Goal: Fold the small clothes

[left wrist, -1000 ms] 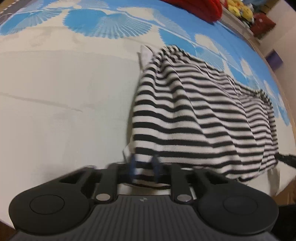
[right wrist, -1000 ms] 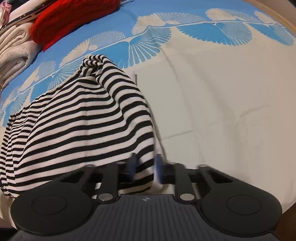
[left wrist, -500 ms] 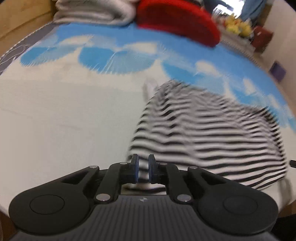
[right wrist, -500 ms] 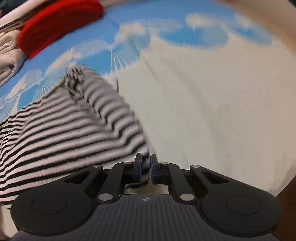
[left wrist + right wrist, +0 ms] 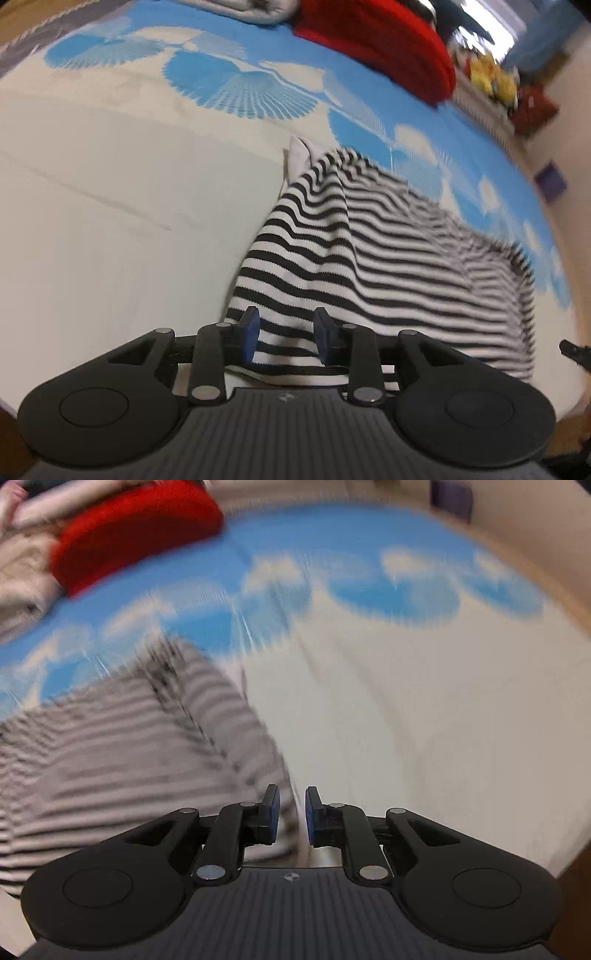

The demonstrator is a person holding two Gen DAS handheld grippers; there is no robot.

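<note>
Half a second ago both tools were pressed nearly together at the near edge of the striped garment; now each has spread apart. The left tool [image 5: 284, 334] stands wide, its blue pads on either side of the hem with striped cloth lying between them, not pinched. The right tool [image 5: 292, 814] shows a narrower gap, the cloth's corner just at its left pad; heavy blur hides whether they touch.

The black-and-white striped garment [image 5: 388, 266] lies rumpled on the bed [image 5: 110, 221], stretching from the left tool toward the right. The bed's cover is pale cream near the camera and turns bright blue with white fan shapes farther back. A red cushion [image 5: 380, 44] and a folded grey blanket [image 5: 255, 9] sit at the far edge. Beyond, yellow soft toys [image 5: 491, 79] rest against a cream wall [image 5: 569, 122].
</note>
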